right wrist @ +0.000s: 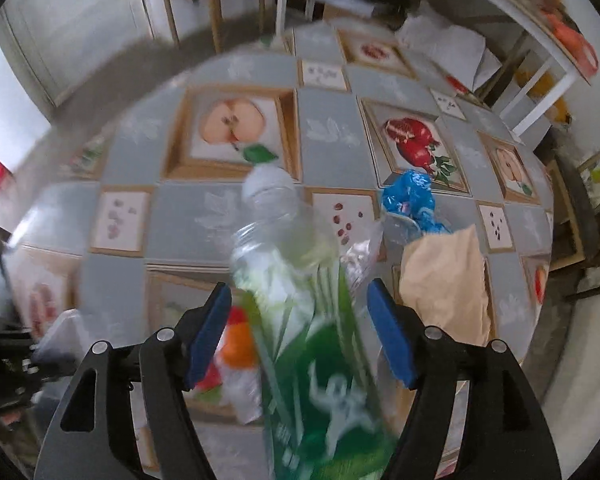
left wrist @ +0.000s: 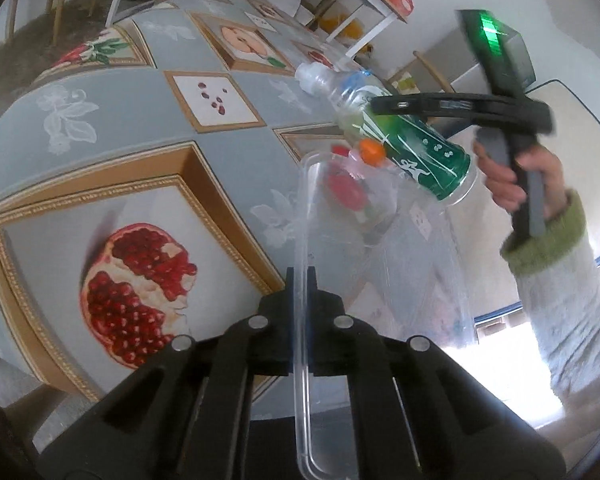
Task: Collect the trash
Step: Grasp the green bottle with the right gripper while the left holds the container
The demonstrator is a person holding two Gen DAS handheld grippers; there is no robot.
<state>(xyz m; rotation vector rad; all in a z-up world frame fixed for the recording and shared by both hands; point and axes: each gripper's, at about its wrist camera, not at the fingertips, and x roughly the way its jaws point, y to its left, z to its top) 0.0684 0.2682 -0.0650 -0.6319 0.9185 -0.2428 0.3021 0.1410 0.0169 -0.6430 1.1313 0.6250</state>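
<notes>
Left claw [left wrist: 301,280]: pressed together on the rim of a clear plastic tub [left wrist: 380,280], pinching that wall so the tub stays steady and open-mouthed at the table edge, likely as the trash catcher.
Right claw [right wrist: 298,332]: spread wide, blue pads clear of the plastic bottle [right wrist: 300,320] between them; judged a release over the tub.
Bottle position: above the tub mouth at about 1 o'clock from the left claw, cap end toward the table [left wrist: 140,120], green label end lowest.
Tub contents: red and orange scraps [left wrist: 356,176] already inside.
Trash left: blue wrapper [right wrist: 410,200] and tan paper bag [right wrist: 444,280] at 1 o'clock from the right claw.
Right hand [left wrist: 512,176] pose: fist round the handle, claw pitched steeply down.
Left claw pose: angled down toward the table edge.
</notes>
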